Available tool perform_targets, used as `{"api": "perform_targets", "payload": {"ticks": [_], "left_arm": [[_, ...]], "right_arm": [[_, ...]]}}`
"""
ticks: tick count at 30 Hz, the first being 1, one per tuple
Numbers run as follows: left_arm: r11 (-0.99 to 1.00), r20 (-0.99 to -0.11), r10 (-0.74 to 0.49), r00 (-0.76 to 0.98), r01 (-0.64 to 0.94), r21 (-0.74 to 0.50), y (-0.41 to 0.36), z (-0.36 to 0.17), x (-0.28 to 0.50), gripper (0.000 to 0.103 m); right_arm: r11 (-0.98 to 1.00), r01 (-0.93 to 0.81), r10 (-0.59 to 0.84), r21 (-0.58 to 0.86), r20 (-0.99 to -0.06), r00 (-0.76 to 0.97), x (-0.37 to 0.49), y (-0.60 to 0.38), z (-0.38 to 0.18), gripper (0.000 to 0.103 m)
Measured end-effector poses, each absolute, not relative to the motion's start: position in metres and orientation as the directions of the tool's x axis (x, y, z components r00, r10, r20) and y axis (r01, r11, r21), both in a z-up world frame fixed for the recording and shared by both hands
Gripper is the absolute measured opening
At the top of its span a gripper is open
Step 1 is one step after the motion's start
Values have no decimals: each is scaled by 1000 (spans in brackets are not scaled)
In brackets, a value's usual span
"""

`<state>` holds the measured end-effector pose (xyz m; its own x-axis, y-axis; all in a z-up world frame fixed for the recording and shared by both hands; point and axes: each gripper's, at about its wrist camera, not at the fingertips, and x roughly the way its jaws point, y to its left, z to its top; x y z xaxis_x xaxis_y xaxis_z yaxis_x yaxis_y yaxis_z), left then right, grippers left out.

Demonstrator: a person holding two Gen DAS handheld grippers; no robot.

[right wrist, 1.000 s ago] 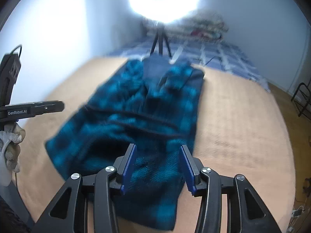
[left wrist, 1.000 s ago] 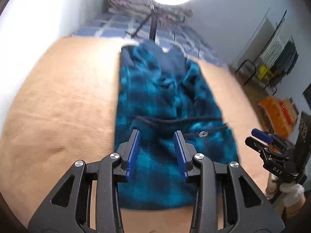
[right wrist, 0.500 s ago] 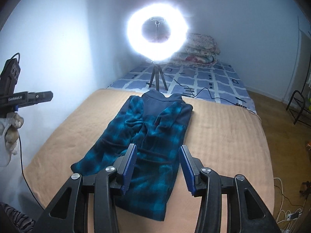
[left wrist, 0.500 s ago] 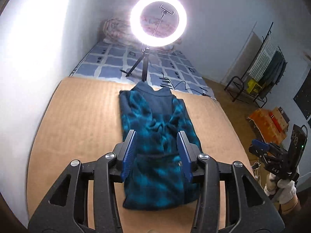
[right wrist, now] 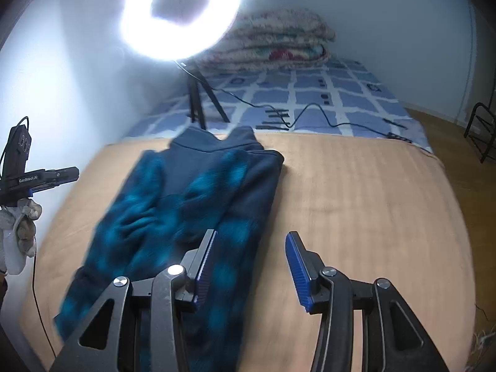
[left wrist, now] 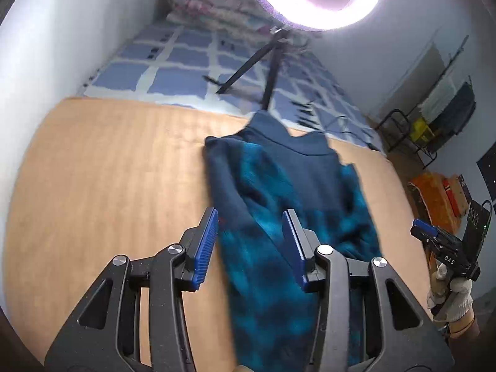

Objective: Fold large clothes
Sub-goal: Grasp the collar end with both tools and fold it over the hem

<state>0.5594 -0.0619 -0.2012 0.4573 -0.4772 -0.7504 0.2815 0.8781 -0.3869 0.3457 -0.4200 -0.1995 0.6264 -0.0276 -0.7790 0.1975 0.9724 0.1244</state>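
Observation:
A blue and teal plaid jacket (left wrist: 288, 217) with a dark navy collar lies lengthwise in a narrow strip on the tan blanket (left wrist: 108, 170). It also shows in the right wrist view (right wrist: 192, 204), sleeves folded in on top. My left gripper (left wrist: 251, 241) is open and empty, above the jacket's left side. My right gripper (right wrist: 251, 263) is open and empty, above the jacket's right edge. Each gripper shows in the other's view, the right one (left wrist: 446, 248) and the left one (right wrist: 40, 176), held by gloved hands.
A lit ring light (right wrist: 183, 9) on a black tripod (right wrist: 198, 99) stands on the blue checked bedsheet (right wrist: 325, 96) just beyond the collar, with a cable across it. A folded quilt (right wrist: 272, 40) lies at the wall. A rack and orange items (left wrist: 440, 195) stand right of the bed.
Both grippers have moved forward and lower along the jacket toward its collar. The left one now sits over the left side, the right one over the right edge. Both stayed open.

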Motion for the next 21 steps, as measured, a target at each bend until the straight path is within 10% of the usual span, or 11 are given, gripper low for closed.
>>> {"api": "perform_targets", "payload": {"ticks": [5,18,21], "left_arm": [[854,-758,-520,392,251,-456,-68,-254,612,54],[852,-752,-524,399,248,-462,-105,-303,671,53],[877,-783,-474,403,298,-377,-123,-301,670,23]], "right_arm": [[961,219,-2,170,-786,619,398,-448,-243,69],[950,178,106,256,-802,588,486,-462,-302,67],[955,170,97,242,-799,594,497,-457,-303,63]]}}
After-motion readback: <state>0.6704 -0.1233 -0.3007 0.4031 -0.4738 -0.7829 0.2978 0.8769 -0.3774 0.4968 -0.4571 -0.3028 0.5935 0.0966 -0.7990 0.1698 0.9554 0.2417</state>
